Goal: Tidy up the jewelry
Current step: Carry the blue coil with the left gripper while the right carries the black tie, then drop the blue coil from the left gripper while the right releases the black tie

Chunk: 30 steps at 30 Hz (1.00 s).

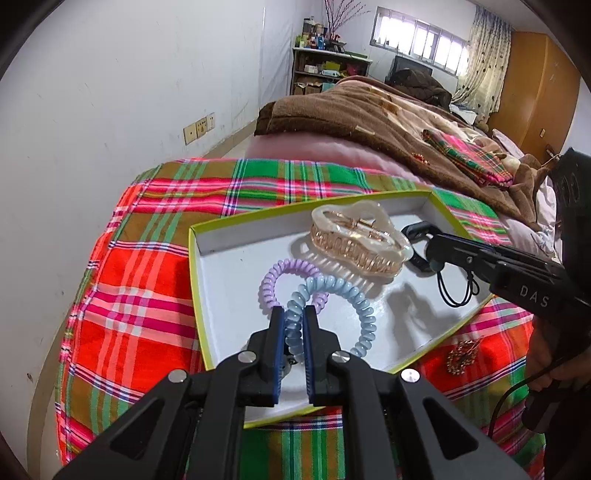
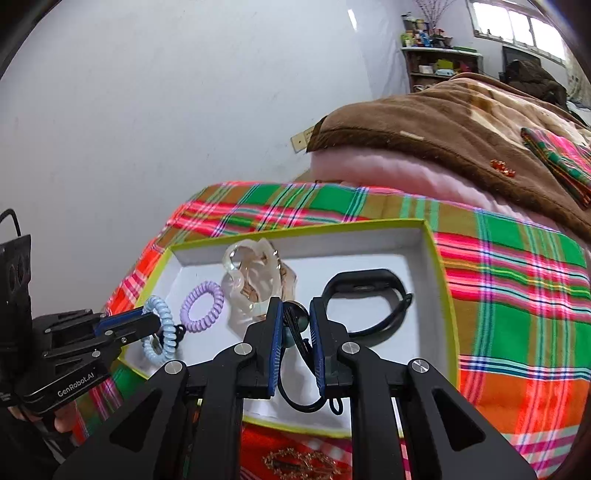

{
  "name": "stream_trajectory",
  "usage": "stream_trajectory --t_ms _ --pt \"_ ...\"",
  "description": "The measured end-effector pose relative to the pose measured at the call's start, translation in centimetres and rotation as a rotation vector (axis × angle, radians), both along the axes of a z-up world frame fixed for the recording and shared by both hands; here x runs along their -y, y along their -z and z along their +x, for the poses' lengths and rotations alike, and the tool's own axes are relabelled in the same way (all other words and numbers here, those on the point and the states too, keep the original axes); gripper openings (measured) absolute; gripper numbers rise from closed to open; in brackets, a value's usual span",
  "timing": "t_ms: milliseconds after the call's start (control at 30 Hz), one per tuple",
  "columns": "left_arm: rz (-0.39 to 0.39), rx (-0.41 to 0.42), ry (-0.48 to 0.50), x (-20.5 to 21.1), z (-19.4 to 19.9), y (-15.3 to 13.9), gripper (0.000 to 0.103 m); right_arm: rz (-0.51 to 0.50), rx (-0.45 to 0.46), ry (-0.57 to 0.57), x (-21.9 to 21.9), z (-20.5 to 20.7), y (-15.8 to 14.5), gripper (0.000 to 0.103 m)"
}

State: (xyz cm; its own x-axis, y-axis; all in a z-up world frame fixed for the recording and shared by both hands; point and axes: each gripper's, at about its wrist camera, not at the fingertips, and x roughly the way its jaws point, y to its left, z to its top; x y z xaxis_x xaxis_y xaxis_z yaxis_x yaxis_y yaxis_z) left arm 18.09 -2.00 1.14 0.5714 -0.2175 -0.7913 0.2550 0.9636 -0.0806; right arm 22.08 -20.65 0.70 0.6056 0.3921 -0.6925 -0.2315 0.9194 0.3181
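Pinching blue coil tie, pendant cord

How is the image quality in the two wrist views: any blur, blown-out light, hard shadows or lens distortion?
Left wrist: sharp; window blown out; soft shadows under the hair claw and blue coil tie on the box floor; strong fisheye bending, dark corners. Right wrist: softer, the gold chain at the bottom edge blurred; window overexposed; same curvature.

White letters "DAS" stand on the black plastic body of the right gripper; white "GenRobot.AI" stands on the black plastic body of the left gripper.
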Motion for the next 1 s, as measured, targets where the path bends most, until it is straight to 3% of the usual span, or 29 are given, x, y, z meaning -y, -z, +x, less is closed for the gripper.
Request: stream_trajectory --t_ms 467,1000 --pt "0.027 -0.019 0.006 0.3 0.4 1.2 0.01 -0.003 -0.043 -0.05 -0.8 0.6 2.2 0.015" --pt "0.035 -0.026 -0.003 0.4 0.6 1.5 0.011 -0.045 -0.018 -0.081 -1.3 0.2 2.7 0.015"
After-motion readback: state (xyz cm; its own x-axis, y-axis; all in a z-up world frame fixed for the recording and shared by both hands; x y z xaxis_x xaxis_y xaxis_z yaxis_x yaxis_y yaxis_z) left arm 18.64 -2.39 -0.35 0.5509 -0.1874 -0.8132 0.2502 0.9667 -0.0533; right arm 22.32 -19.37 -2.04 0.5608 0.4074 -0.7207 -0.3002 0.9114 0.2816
